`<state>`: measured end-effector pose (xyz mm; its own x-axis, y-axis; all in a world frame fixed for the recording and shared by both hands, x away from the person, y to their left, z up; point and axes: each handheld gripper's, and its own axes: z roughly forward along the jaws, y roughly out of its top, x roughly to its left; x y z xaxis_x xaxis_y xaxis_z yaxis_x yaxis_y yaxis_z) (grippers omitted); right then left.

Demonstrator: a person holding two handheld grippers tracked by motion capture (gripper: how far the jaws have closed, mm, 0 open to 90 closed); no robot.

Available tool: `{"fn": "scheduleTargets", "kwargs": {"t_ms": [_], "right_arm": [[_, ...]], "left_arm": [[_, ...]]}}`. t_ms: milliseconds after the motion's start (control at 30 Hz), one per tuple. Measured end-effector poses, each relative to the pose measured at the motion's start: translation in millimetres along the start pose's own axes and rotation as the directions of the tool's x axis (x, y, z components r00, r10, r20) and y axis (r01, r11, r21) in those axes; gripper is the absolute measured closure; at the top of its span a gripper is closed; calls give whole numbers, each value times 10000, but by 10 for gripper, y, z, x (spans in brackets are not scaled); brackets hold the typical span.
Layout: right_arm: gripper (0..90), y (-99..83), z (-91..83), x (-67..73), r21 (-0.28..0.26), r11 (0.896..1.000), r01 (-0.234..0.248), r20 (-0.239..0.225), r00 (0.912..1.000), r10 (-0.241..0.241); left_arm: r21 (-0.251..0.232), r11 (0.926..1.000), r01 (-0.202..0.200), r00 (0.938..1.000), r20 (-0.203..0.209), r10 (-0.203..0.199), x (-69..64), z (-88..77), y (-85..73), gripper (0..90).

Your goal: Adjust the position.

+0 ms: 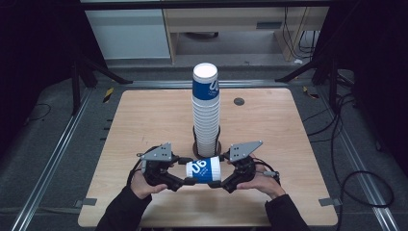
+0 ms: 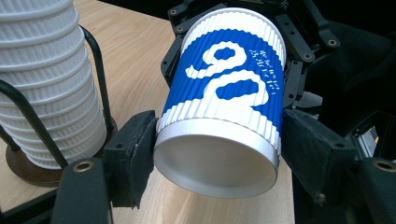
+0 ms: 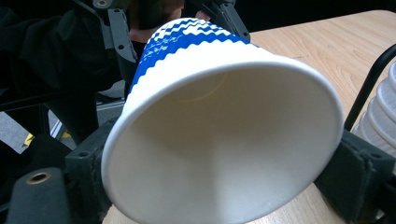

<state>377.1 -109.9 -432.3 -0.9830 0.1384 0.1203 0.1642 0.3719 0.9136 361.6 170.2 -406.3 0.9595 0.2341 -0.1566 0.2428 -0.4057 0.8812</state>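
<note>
A blue-and-white ribbed paper cup lies on its side in the air just above the table's front middle, held between both grippers. My left gripper is shut on its narrow bottom end, and in the left gripper view the pads press the cup near its base. My right gripper grips the wide mouth end; its pads touch the rim of the cup. Right behind the cup, a tall stack of the same cups stands in a black wire holder.
The wooden table has a small round grommet behind the stack on the right. Metal rails and black cables run along the floor on both sides. The stack stands close to the left gripper's left jaw.
</note>
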Motion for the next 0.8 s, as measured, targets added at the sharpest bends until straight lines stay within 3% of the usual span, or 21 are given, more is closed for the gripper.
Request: {"fn": "scheduleTargets", "kwargs": {"t_ms": [200, 533, 667, 800], "right_arm": [[163, 8, -37, 3, -185, 9998, 57, -123, 9999, -59], [162, 41, -150, -13, -315, 9994, 148, 193, 9997, -142], [161, 69, -187, -24, -32, 9996, 280, 417, 9987, -279], [161, 66, -166, -33, 407, 9987, 296, 386, 9988, -312]], "left_arm": [[-79, 10000, -5, 10000, -51, 5, -9, -12, 13, 272], [-7, 10000, 28, 9996, -282, -29, 12, -92, 29, 202], [614, 9981, -59, 9995, -315, 79, 28, -51, 13, 175], [1337, 9906, -279, 9986, -402, 336, 18, 40, -12, 152]]}}
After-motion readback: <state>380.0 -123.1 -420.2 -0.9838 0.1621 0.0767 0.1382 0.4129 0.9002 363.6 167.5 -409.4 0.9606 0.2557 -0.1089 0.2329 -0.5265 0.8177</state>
